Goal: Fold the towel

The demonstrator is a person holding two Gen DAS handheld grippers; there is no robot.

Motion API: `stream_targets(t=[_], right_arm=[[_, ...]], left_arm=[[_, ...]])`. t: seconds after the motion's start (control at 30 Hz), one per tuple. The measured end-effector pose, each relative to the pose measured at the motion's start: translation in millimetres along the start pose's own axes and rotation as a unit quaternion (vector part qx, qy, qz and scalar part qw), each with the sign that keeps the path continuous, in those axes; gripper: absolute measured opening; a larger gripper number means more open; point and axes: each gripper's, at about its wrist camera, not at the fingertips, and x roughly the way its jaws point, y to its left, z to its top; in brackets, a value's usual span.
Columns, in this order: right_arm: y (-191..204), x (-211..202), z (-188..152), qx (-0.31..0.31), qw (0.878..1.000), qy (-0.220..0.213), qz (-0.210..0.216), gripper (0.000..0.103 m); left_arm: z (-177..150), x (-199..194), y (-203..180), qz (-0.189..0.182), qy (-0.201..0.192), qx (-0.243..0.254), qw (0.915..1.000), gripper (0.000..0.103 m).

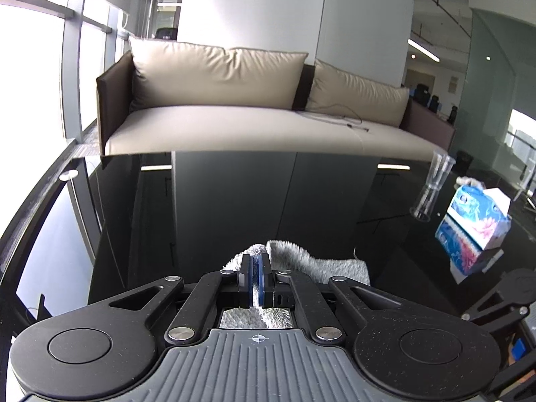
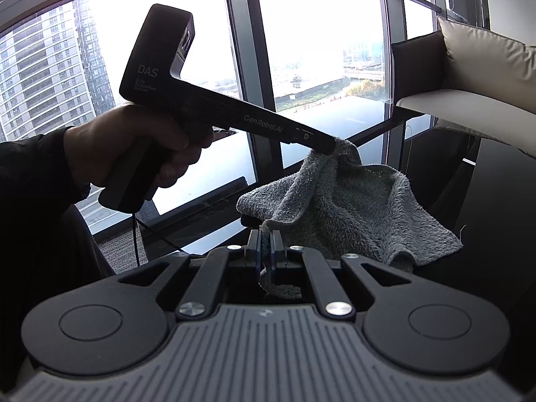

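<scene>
The grey towel point(image 2: 338, 207) is hanging bunched up between the two tongs, just above the glossy black table point(image 1: 207, 207), and it is not lying flat anywhere. In the right wrist view its long axis is running from a pinched corner up at about eleven o'clock of the cloth down to a loose corner drooping at about four o'clock, with another flap sticking out toward nine o'clock. The left gripper point(image 2: 330, 144), carried by the person's left hand point(image 2: 147, 147) with a dark sleeve behind it, is reaching in from ten o'clock and is pinching that top corner, its jaws pressed together on the cloth. In its own camera the left gripper point(image 1: 256, 264) is showing the blue pads closed with a strip of fluffy grey pile squeezed between them, and more towel is spilling out toward two o'clock. The right gripper point(image 2: 264, 241) is sitting at the six o'clock edge of the cloth, jaws likewise clamped tight on a fold that is trailing down behind the pads. A clear plastic cup point(image 1: 432, 184) and a blue floral tissue box point(image 1: 475, 214) are standing on the table at three o'clock in the left wrist view, well apart from the towel, and a beige sofa point(image 1: 234, 100) is standing beyond the table's far edge at twelve o'clock.
</scene>
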Motion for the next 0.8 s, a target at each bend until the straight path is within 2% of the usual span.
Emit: stream_targets(t=[0.17, 0.3, 0.4, 0.53, 0.8], right_arm=[[0.6, -8.7, 3.0, 0.003, 0.999, -0.031, -0.016, 0.005], [1.4, -18.1, 5.6, 0.009, 0.998, -0.065, -0.019, 0.005], [2.0, -21.8, 6.1, 0.011, 0.997, -0.072, -0.023, 0.005], [2.0, -26.2, 5.9, 0.015, 0.997, -0.076, -0.027, 0.005], [-3.2, -26.9, 10.2, 0.022, 0.996, -0.076, -0.047, 0.005]], left_arm=[[9.6, -29.6, 0.6, -0.004, -0.064, -0.01, 0.9979, 0.002], [17.5, -58.5, -15.5, -0.033, -0.116, 0.016, 0.9926, 0.003], [19.0, -70.1, -28.1, -0.021, -0.143, 0.043, 0.9885, 0.003], [20.8, -70.9, -30.7, -0.015, -0.146, 0.032, 0.9887, 0.003], [14.3, -56.8, -16.2, 0.019, -0.104, -0.004, 0.9943, 0.003]])
